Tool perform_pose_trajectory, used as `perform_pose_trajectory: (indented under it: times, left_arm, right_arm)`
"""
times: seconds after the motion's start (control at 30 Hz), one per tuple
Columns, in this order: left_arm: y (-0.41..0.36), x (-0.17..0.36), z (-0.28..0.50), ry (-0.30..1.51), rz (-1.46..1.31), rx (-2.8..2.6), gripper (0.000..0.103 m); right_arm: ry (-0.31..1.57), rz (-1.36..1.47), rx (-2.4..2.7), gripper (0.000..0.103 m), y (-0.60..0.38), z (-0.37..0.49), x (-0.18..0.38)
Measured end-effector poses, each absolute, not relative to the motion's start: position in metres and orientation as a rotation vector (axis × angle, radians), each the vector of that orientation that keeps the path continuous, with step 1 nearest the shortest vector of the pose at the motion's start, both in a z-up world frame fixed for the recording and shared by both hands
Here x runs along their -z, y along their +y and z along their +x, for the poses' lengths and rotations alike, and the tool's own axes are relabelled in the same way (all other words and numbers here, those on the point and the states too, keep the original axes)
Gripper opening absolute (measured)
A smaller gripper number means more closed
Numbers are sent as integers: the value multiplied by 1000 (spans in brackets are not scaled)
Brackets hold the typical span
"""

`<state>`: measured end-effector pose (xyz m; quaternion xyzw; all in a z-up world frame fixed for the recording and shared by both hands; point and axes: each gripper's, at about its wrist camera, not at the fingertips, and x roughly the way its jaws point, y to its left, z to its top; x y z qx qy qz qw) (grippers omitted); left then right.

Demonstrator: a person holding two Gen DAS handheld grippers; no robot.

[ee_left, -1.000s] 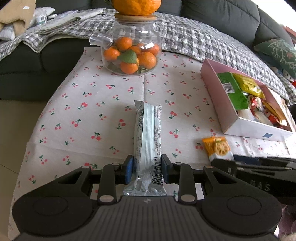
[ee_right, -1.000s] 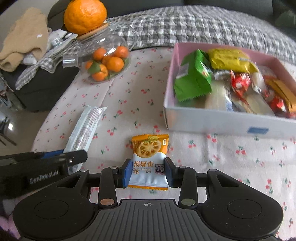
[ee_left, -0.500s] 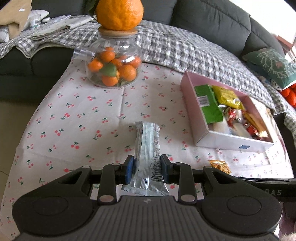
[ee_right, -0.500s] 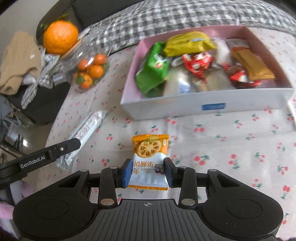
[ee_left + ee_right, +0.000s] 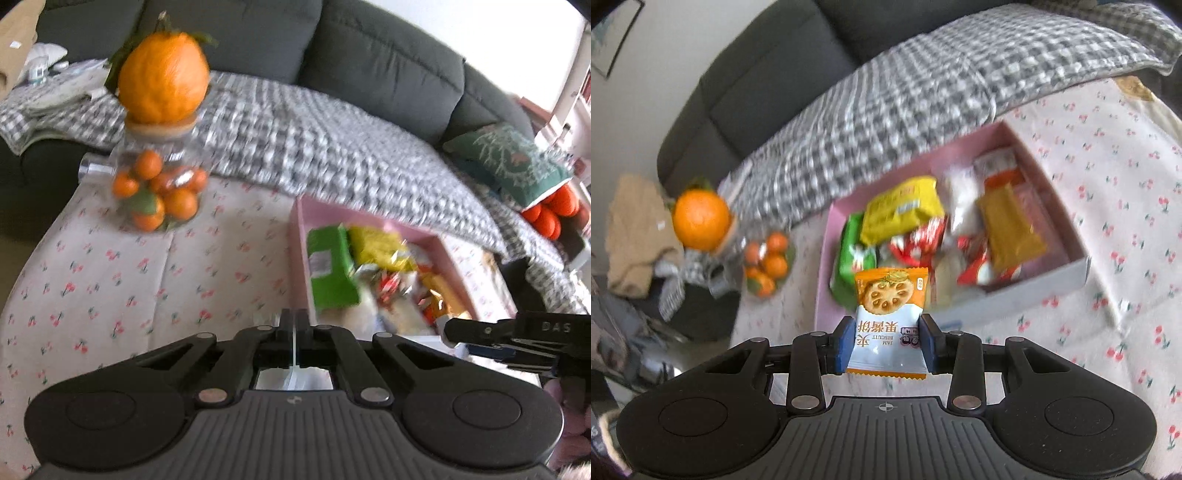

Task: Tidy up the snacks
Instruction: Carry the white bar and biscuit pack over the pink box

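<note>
My right gripper is shut on an orange and white jam biscuit packet and holds it in the air before the pink snack box, which is full of several wrapped snacks. My left gripper is shut with its jaws almost together; only a thin white edge of the silver snack bar wrapper shows between them, turned edge-on. The pink box lies just ahead and right of it. The right gripper's finger enters the left wrist view at the right.
A glass jar of small oranges with a big orange on its lid stands at the table's far left. A checked blanket and a dark sofa lie behind the cherry-print tablecloth.
Both grippers have risen and moved toward the pink box. The silver bar in the left gripper has turned from flat to edge-on, and the jaws have closed tighter. The biscuit packet stays held.
</note>
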<state>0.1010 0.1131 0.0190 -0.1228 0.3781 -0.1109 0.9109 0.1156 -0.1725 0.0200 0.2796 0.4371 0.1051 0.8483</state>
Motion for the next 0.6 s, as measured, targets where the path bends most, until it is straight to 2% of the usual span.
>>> perform_pose_trajectory:
  times: [0.13, 0.17, 0.2, 0.27, 0.33, 0.4, 0.47, 0.53, 0.6]
  left_arm:
    - [103, -38, 97, 735, -199, 219, 1]
    - [102, -39, 97, 747, -190, 230, 5]
    - [99, -37, 99, 785, -175, 239, 18]
    - [97, -27, 99, 836, -166, 233, 31]
    - [90, -13, 101, 899, -109, 228, 37]
    - [84, 0, 102, 956, -69, 222, 52]
    - [80, 15, 104, 1026, -53, 221, 55]
    - [76, 29, 105, 1083, -39, 218, 53]
    - [74, 37, 105, 1105, -20, 207, 46]
  right_arm:
    - [896, 626, -208, 37, -184, 125, -23]
    - [896, 629, -205, 37, -187, 127, -22]
    - [899, 629, -204, 37, -187, 128, -21]
    - [910, 620, -205, 37, -189, 128, -19]
    - [927, 600, -206, 37, -187, 130, -17]
    - [940, 583, -209, 37, -184, 129, -16]
    - [950, 574, -213, 37, -182, 129, -15]
    - [955, 568, -218, 37, -180, 128, -15]
    - [958, 564, -222, 37, -178, 127, -16]
